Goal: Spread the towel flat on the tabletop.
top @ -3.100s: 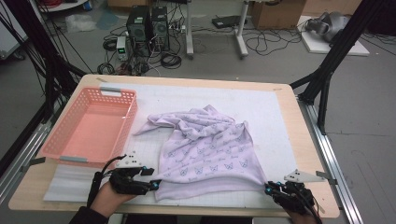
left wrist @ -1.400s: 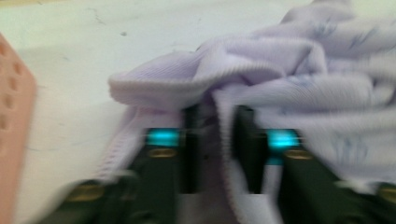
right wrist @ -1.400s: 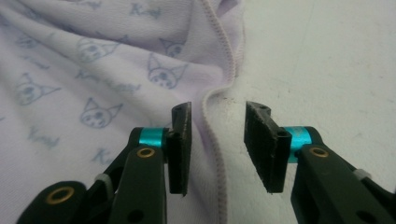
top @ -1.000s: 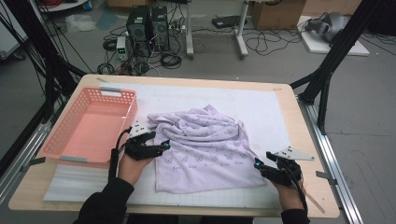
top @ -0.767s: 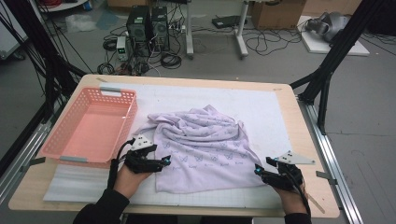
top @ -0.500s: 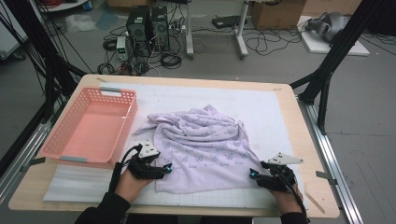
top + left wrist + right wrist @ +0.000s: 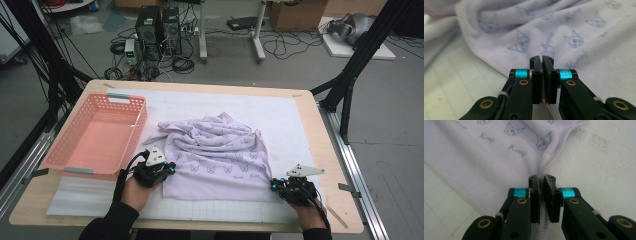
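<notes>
A lilac towel [image 7: 215, 155] printed with small cat faces lies rumpled on the white mat. My left gripper [image 7: 169, 170] sits at the towel's near left corner. Its jaws have just been closing and now stand shut, pinching the hem [image 7: 499, 68] of the towel [image 7: 574, 30]; my left gripper [image 7: 542, 62] shows cloth running down between the pads. My right gripper [image 7: 274, 186] is at the near right corner. Its jaws have also just been closing, and my right gripper [image 7: 543, 181] grips a folded ridge of the towel [image 7: 486, 152] edge.
A pink plastic basket [image 7: 139, 131] stands empty at the left of the table, close to my left hand. The white mat [image 7: 285, 115] covers most of the wooden tabletop. A thin wooden stick [image 7: 337, 215] lies near the front right corner.
Both pairs of jaws were open over the towel's near edge and have closed on it. The hands slid slightly toward the near corners. The towel has barely shifted.
</notes>
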The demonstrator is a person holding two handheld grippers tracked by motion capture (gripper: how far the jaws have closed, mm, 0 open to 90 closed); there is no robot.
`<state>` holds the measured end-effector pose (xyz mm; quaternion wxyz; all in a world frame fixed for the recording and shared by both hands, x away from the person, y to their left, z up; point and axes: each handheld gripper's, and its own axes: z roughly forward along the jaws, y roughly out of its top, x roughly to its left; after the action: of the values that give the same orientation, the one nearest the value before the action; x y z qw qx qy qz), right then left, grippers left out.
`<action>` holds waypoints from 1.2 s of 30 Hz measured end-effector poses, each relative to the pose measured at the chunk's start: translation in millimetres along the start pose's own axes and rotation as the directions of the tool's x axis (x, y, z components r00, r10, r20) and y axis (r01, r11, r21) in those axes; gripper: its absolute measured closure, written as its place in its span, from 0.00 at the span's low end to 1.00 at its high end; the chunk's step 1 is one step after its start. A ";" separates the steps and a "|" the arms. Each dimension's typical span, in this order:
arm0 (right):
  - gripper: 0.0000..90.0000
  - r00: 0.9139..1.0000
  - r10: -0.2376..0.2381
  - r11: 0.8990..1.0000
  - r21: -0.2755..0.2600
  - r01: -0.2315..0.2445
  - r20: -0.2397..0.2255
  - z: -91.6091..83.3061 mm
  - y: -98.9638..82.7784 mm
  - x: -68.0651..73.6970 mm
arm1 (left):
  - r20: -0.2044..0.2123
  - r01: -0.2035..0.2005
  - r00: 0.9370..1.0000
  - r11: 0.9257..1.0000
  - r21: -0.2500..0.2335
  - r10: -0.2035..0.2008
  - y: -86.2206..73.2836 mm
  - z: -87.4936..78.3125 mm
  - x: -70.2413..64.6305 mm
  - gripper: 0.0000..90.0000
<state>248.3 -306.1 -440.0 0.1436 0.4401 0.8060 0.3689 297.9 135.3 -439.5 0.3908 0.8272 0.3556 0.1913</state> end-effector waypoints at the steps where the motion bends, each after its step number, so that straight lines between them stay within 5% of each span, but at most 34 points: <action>1: 0.92 1.000 0.005 1.000 -0.007 -0.005 0.000 1.0 0.9 0.7 | -0.034 0.024 0.999 1.000 -0.009 -0.024 5.8 5.3 9.7 0.96; 3: 0.92 1.000 -0.002 1.000 -0.011 0.002 0.002 2.8 2.0 1.8 | -0.048 0.034 0.998 0.999 -0.008 -0.034 8.1 8.7 13.7 0.96; 5: 0.97 0.997 -0.046 0.999 -0.007 0.047 0.069 7.9 5.0 6.0 | -0.071 0.037 0.997 0.999 -0.005 -0.038 10.7 14.9 18.9 0.96; 7: 0.97 0.996 -0.033 0.999 -0.017 0.034 0.083 8.2 5.4 5.8 | -0.080 0.053 0.995 0.999 0.000 -0.053 11.1 17.8 20.8 0.96; 9: 0.95 0.996 0.000 0.999 -0.042 0.004 0.090 6.3 4.2 2.3 | -0.084 0.068 0.994 0.998 -0.002 -0.067 11.0 15.6 19.2 0.79; 10: 0.93 0.996 -0.001 0.999 -0.050 0.006 0.092 4.7 3.6 2.0 | -0.051 0.110 0.992 0.993 -0.032 -0.112 9.0 9.9 16.7 0.67; 11: 0.89 0.995 0.005 0.998 -0.057 0.001 0.099 2.6 3.4 2.0 | -0.051 0.110 0.992 0.993 -0.032 -0.112 9.0 9.9 16.7 0.61; 13: 0.77 0.993 0.024 0.996 -0.085 -0.015 0.113 -2.4 3.3 1.2 | -0.012 0.121 0.992 0.991 -0.054 -0.122 1.1 -1.3 13.1 0.54; 17: 0.71 0.990 0.041 0.990 -0.138 -0.022 0.133 -11.3 4.9 0.2 | 0.054 0.127 0.991 0.991 -0.051 -0.124 -5.7 -9.1 9.8 0.50; 18: 0.70 0.992 0.030 0.983 -0.183 -0.007 0.120 -17.8 5.5 1.4 | 0.072 0.126 0.990 0.990 -0.056 -0.122 -10.7 -14.1 8.2 0.50; 22: 0.70 0.995 0.017 0.982 -0.191 0.003 0.102 -21.0 4.6 4.1 | 0.067 0.134 0.989 0.990 -0.043 -0.131 -17.9 -17.1 7.5 0.50; 31: 0.62 0.996 0.024 0.994 -0.109 -0.015 0.085 -9.2 -6.3 14.0 | 0.046 0.097 0.994 0.995 -0.018 -0.096 -30.7 -19.9 -3.4 0.63; 34: 0.63 0.997 0.029 0.995 -0.095 -0.021 0.076 -5.6 -8.8 15.7 | 0.067 0.108 0.992 0.994 -0.024 -0.106 -32.1 -21.1 -2.8 0.72; 36: 0.63 0.997 0.032 0.997 -0.076 -0.026 0.077 -2.3 -11.1 15.2 | 0.101 0.108 0.989 0.994 -0.026 -0.105 -33.6 -22.8 -3.4 0.87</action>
<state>231.5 -298.6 -445.0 0.1858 0.4602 0.7789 0.3834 267.4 159.3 -451.8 0.4305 0.8093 0.3764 0.1342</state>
